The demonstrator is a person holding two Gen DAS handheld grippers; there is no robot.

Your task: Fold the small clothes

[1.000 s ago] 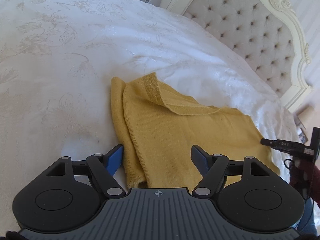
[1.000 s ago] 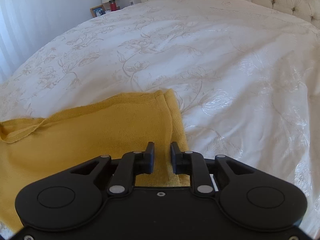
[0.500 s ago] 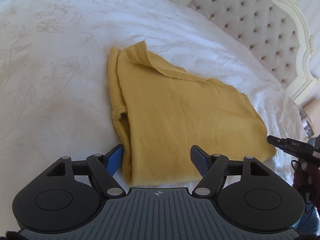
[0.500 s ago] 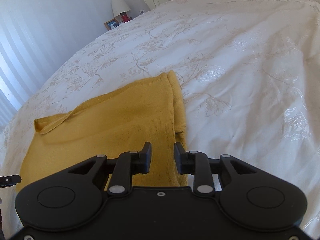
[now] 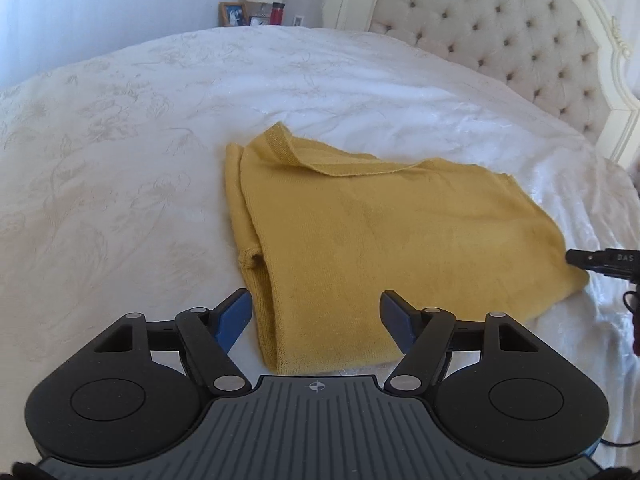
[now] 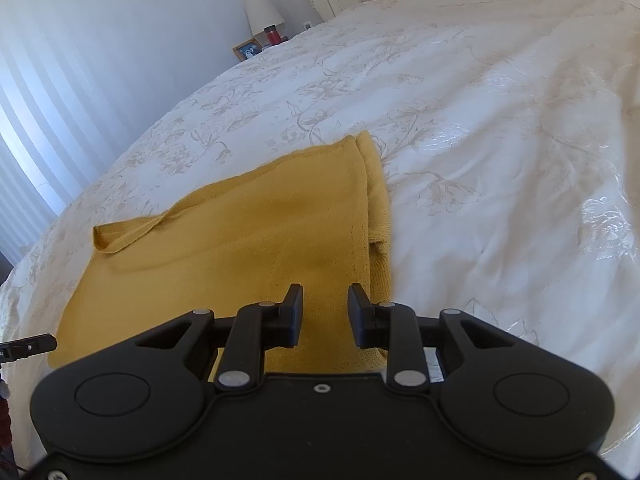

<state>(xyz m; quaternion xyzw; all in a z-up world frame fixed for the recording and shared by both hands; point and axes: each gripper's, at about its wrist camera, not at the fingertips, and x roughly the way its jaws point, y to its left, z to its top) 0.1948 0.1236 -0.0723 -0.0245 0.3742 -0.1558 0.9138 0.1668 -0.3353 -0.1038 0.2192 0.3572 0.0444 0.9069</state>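
Both tongs hang empty above a white bedspread (image 5: 120, 160): the left gripper (image 5: 316, 316) has its blue-tipped jaws spread wide over the near left corner of a mustard-yellow knit top (image 5: 380, 240), and the right gripper (image 6: 324, 312) is partly parted over the near right edge. With its sides tucked in, the garment lies flat near the bed's near edge. One fold appears finished; next, each tong likely needs to pinch a near corner and carry it toward the neckline.

1 yellow garment (image 5: 384, 248), 2 claws, 1 lamp (image 6: 262, 10)
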